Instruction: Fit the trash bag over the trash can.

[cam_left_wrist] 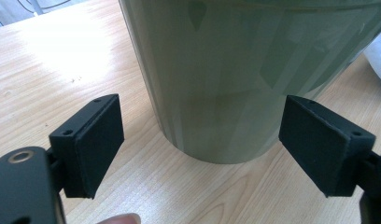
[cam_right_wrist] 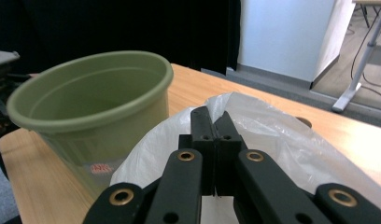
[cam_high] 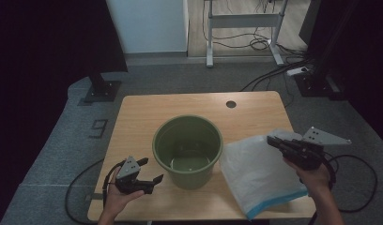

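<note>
A green plastic bucket (cam_high: pixel 187 150) (cam_left_wrist: pixel 244 70) (cam_right_wrist: pixel 86 98) stands upright and empty at the middle of the wooden table (cam_high: pixel 142 110). My left gripper (cam_high: pixel 151 169) (cam_left_wrist: pixel 202 144) is open at the bucket's lower left, its pads on either side of the base without touching it. A white plastic bag (cam_high: pixel 260 173) (cam_right_wrist: pixel 282 140) with a blue bottom edge lies to the right of the bucket, and its top corner is raised. My right gripper (cam_high: pixel 270 139) (cam_right_wrist: pixel 212 121) is shut on that raised corner of the bag.
A round cable hole (cam_high: pixel 231 104) sits near the table's far edge. Black cables (cam_high: pixel 77 187) trail from both grippers off the near side. On the floor beyond are a stand base (cam_high: pixel 101 90) at the left and a white desk frame (cam_high: pixel 243 28).
</note>
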